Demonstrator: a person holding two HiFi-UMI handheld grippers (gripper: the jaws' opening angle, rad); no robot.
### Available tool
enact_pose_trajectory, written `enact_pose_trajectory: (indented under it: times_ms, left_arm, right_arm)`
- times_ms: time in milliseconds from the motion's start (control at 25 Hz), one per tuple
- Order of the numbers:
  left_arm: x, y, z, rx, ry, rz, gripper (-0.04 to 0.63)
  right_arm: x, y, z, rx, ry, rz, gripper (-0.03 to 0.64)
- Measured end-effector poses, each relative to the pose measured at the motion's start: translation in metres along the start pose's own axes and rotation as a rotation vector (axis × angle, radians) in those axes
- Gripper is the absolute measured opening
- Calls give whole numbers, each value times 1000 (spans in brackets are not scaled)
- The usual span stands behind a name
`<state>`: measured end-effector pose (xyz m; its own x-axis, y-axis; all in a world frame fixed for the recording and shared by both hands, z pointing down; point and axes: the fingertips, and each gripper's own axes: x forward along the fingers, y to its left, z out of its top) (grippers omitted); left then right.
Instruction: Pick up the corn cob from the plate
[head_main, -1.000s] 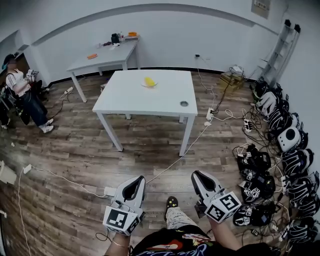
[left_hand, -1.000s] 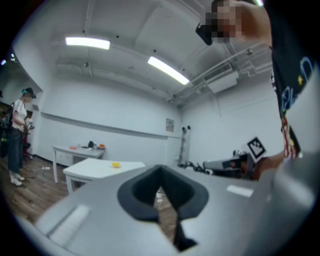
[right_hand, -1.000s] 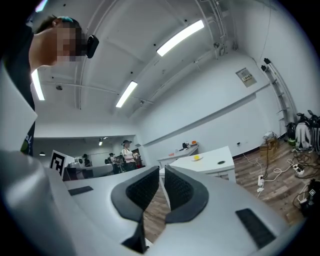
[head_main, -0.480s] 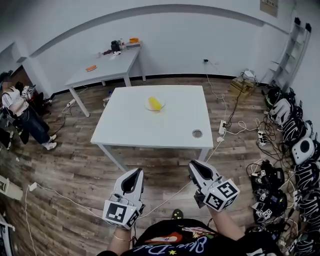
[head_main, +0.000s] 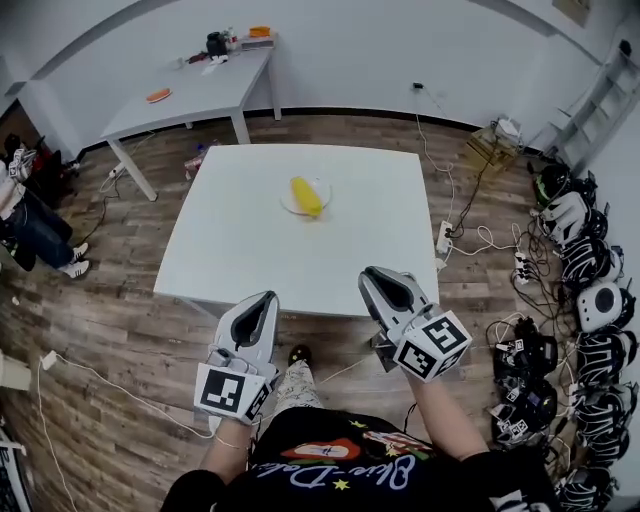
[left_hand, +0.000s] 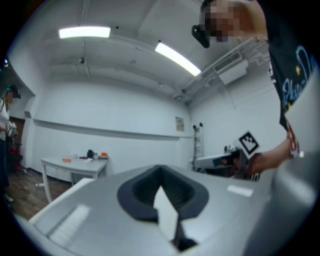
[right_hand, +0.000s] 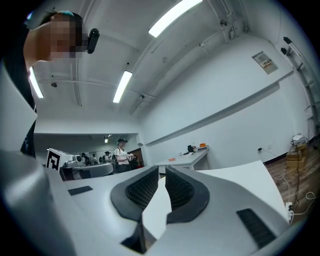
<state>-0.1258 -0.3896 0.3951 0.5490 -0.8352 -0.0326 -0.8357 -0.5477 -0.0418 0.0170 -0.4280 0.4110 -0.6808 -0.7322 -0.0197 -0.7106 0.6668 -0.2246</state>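
A yellow corn cob lies on a small white plate near the middle of the white table. Both grippers are held level at the table's near edge, well short of the plate. My left gripper is shut with nothing in it; the left gripper view shows its dark pads meeting at the tip. My right gripper is also shut and empty, its ribbed pads close together. Neither gripper view shows the corn.
A second white table with small items stands at the back left. A seated person is at the far left. Cables, a power strip and rows of black and white devices line the floor on the right.
The table and plate have come much nearer. Both grippers, over the wooden floor a second ago, have moved forward together and now reach the table's near edge.
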Motion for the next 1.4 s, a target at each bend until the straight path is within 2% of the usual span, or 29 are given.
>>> enact_pose_trajectory:
  times_ms: [120,240,320,440,600,760,960,1080,1200,1400]
  left_arm:
    - [47,43,-5,-19,3,-40,-11]
    - [90,85,-3,3,11,-81,-11]
    - [111,110,-4,-3,17,-95,-11]
    - [133,139,-10,-30,33,-112,-11]
    - [153,174,-19,-75,26,-105,-11]
    - [168,199,-29,-108,38,-109,-11]
    - [175,216,-43,-156,68,-106,-11]
    - [177,222,-45,-159,68,-101,-11]
    - [176,228,-47,-165,71,-93,-11]
    - [174,238,-51,-169,84,-65,-11]
  right_arm:
    - [70,-27,1,-31,55,1,33]
    - [145,-56,0,-65,136,1,136]
    - [189,-79,-10,-91,213,-16,167]
    - [246,-115,-40,-97,386,-42,249]
    - [302,-149,-94,-45,642,-38,283]
    - [335,-181,-135,-74,815,-73,291]
    - [354,-202,-176,-119,968,-91,291]
    - [356,-208,-196,-99,1049,-108,291]
    - [357,-210,-208,-67,1092,-128,291]
    - [363,-217,-206,-71,1082,-151,290]
